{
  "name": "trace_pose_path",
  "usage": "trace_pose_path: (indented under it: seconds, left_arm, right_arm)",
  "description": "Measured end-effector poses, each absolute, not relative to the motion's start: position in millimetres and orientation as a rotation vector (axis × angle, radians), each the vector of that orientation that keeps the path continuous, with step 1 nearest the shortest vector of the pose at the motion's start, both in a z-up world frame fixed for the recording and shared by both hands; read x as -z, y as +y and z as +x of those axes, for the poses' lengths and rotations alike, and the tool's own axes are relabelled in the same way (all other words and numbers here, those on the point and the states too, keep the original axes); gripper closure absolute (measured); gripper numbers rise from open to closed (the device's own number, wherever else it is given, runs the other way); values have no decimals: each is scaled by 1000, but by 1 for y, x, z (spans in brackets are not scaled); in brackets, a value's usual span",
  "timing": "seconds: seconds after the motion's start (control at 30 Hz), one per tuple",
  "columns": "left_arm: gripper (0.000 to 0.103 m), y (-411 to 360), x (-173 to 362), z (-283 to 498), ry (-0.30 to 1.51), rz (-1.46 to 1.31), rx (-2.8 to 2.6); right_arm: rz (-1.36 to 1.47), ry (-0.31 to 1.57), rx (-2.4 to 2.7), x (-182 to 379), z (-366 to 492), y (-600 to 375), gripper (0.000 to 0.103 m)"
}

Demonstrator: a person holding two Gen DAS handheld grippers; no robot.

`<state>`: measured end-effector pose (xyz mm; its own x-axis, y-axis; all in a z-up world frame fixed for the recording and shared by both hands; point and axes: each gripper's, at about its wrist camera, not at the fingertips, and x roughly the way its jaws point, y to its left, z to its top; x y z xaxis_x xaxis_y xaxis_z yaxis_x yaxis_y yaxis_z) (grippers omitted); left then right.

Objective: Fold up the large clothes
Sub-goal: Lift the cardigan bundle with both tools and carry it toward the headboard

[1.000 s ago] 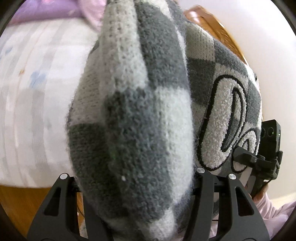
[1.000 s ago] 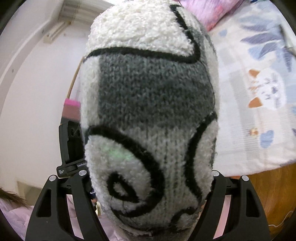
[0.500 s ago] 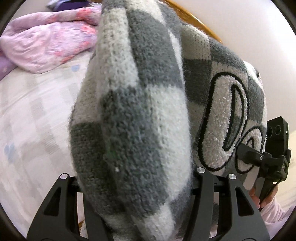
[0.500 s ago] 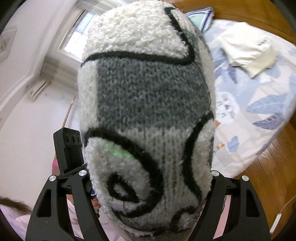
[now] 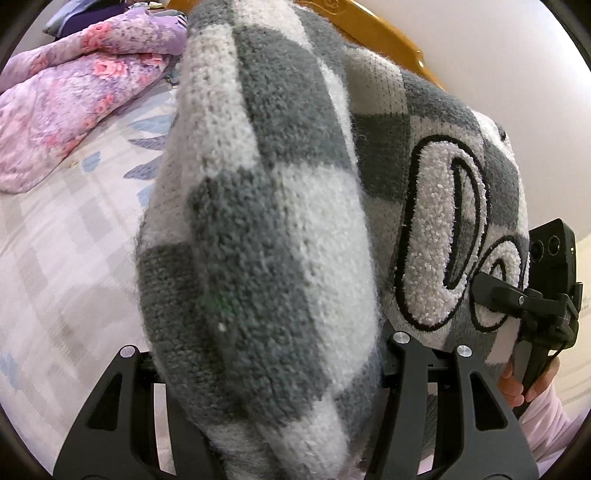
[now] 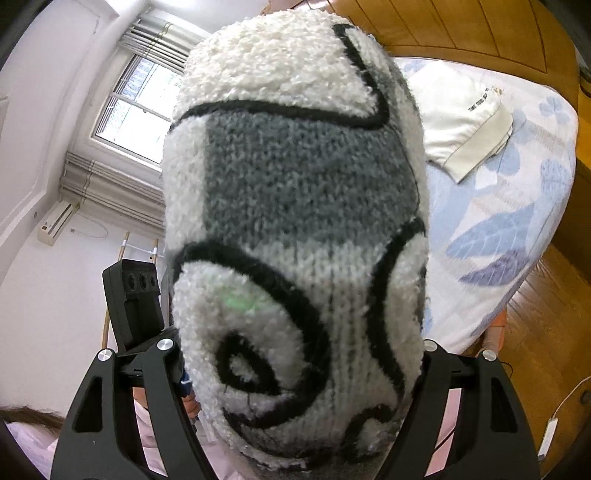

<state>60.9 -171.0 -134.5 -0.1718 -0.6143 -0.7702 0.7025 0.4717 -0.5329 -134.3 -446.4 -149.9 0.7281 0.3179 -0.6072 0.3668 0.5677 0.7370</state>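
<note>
A thick grey-and-white checked knit sweater with fluffy white black-outlined lettering fills both views; it also shows in the right wrist view. My left gripper is shut on a bunched fold of it, the fingertips buried in the knit. My right gripper is shut on another fold of the same sweater, fingertips hidden too. The sweater is held up in the air above the bed. The right gripper's body appears at the right of the left wrist view, the left one at the left of the right wrist view.
A bed with a pale leaf-print sheet lies below. A pink floral quilt is bunched at its far end. A folded cream garment lies on the bed near the wooden headboard. Wooden floor is at the right, a window at the left.
Both grippers have swung upward with the sweater still held. The views tilted from the bed's edge toward the quilt, headboard and window.
</note>
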Motion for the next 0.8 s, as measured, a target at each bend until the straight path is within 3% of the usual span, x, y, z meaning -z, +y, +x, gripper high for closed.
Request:
trace_pose_path:
  seconds: [0.37, 0.63, 0.67, 0.73, 0.8]
  left_arm:
    - [48, -376, 175, 128, 1382, -14, 1049]
    - [48, -517, 235, 205, 1401, -77, 951]
    - [46, -533, 248, 220, 1387, -91, 937]
    - [33, -561, 290, 247, 1346, -69, 894]
    - [35, -579, 333, 269, 1398, 33, 751]
  right_arm:
    - [949, 912, -92, 148, -48, -618, 30]
    - [901, 1006, -182, 191, 60, -749, 30]
    - [881, 1016, -194, 201, 77, -760, 26]
    - [771, 1059, -121, 221, 106, -784, 14]
    - [632, 1135, 200, 245, 122, -807, 11]
